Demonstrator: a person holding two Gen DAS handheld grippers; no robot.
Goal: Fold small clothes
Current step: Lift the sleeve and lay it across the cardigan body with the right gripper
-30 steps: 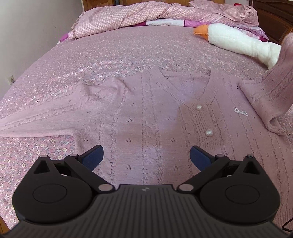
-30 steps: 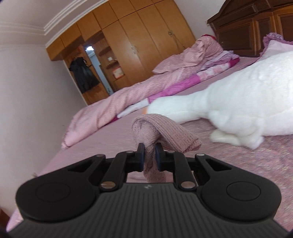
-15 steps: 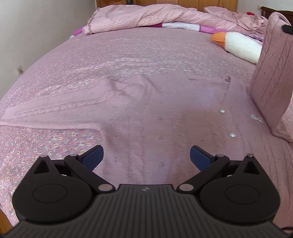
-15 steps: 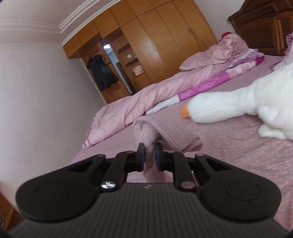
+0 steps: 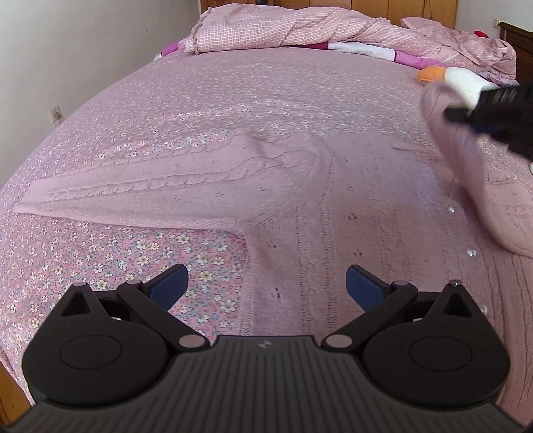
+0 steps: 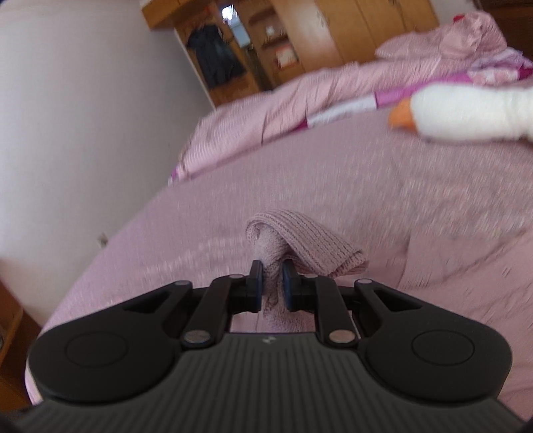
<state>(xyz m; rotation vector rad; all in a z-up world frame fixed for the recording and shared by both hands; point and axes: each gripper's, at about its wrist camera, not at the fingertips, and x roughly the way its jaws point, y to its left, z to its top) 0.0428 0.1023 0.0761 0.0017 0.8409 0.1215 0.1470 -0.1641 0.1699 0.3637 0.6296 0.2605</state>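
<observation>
A pink knitted cardigan [image 5: 333,213] lies flat on the bed, front up, with pearl buttons [image 5: 451,210] down its right side. One sleeve [image 5: 140,190] stretches out flat to the left. My left gripper [image 5: 266,283] hangs open just above the cardigan's lower edge, nothing between its fingers. My right gripper [image 6: 273,283] is shut on the ribbed cuff [image 6: 299,243] of the other sleeve. In the left wrist view that raised sleeve [image 5: 459,156] is held up above the cardigan's right side by the right gripper [image 5: 466,113].
The bed has a pink flowered cover [image 5: 140,256]. A white plush goose with an orange beak [image 5: 459,78] lies at the far right. A crumpled pink checked quilt [image 5: 299,30] runs along the head of the bed. A white wall [image 5: 66,50] is to the left; wooden wardrobes [image 6: 333,40] stand behind.
My right gripper has swung left and tilted down with the sleeve cuff still in it, carrying the sleeve over the cardigan's body. My left gripper has shifted left, bringing the flat sleeve into view.
</observation>
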